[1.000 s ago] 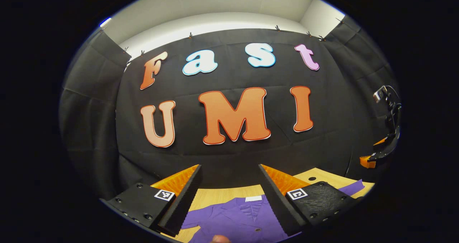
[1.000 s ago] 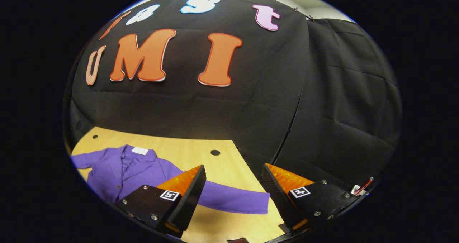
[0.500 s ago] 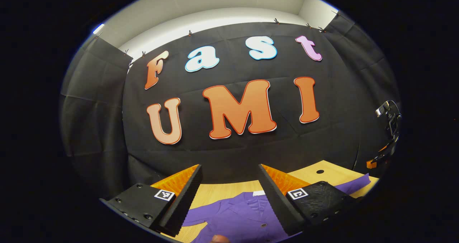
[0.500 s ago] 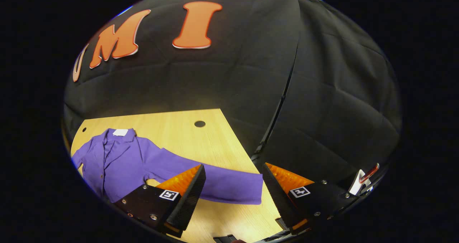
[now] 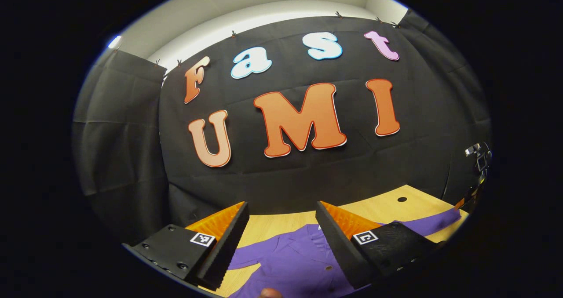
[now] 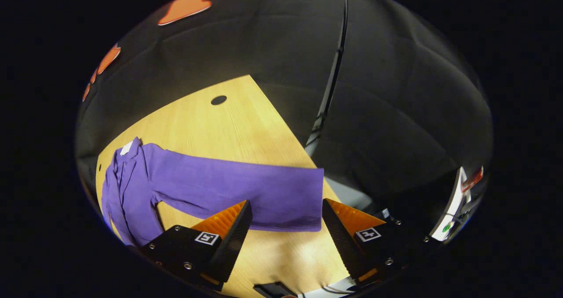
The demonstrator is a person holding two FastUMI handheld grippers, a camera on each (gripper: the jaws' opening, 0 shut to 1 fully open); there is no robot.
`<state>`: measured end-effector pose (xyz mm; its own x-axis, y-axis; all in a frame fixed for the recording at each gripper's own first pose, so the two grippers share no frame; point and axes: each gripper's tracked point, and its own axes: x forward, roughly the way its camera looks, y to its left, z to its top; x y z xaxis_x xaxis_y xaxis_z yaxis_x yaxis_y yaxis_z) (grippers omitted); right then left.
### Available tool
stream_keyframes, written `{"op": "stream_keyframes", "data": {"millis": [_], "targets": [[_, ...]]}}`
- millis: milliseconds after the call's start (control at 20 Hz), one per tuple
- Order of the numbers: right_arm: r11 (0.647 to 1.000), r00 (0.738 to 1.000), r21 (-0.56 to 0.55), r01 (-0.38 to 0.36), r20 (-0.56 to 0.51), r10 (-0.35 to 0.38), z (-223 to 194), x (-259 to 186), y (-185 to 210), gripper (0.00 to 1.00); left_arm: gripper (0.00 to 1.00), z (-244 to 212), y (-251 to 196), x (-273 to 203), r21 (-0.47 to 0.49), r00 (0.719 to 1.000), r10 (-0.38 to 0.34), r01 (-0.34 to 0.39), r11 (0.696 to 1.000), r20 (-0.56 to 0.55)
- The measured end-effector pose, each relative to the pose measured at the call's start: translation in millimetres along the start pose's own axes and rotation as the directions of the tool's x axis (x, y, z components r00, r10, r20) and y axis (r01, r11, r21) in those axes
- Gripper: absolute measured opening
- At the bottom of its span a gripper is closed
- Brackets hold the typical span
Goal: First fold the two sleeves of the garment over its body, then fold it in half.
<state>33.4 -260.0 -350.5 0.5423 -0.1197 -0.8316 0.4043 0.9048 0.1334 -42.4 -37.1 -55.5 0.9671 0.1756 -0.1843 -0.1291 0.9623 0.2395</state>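
**Purple shirt flat, neither sleeve folded yet**

Purple fabric, thin and a little ribbed at the cuff: the shirt (image 6: 132, 179) lies flat on the table, collar toward the back wall, front buttoned. One sleeve (image 6: 246, 192) is stretched straight out toward the table's right edge, its cuff ending right at that edge. From the left gripper view I see the shirt's chest (image 5: 290, 263) just ahead, below the fingers.

My right gripper (image 6: 286, 227) hangs over the cuff with its fingers wide apart, nothing between them. My left gripper (image 5: 281, 232) is also spread wide and empty, above the shirt's body.

What worries me:
- The cuff sits at the table edge. If I come down too far out, one finger may miss the cloth or catch the edge, I judge.
- Thin fabric: I could pinch one layer only, and the sleeve would twist as I carry it over.
- Dragging instead of lifting would likely pull the whole shirt askew.

The table (image 6: 228, 126) is pale wood with a dark round hole (image 6: 218, 99) near the back. Black cloth (image 6: 396, 113) walls the booth on all sides; a white wall (image 5: 264, 3) shows above it.
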Motion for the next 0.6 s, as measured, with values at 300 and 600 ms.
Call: {"op": "stream_keyframes", "data": {"millis": [300,600], "targets": [[1.0,0.985,-0.009,-0.022,-0.169,0.02,-11,33,-12,0.97,1.0,-11,-7,-5,0.008,0.999,0.026,-0.026,1.0,-0.046],[0.999,0.958,0.019,-0.042,-0.282,0.046,-15,55,-17,0.97,0.98,-14,-17,-9,0.027,0.997,0.034,-0.032,0.999,-0.064]]}}
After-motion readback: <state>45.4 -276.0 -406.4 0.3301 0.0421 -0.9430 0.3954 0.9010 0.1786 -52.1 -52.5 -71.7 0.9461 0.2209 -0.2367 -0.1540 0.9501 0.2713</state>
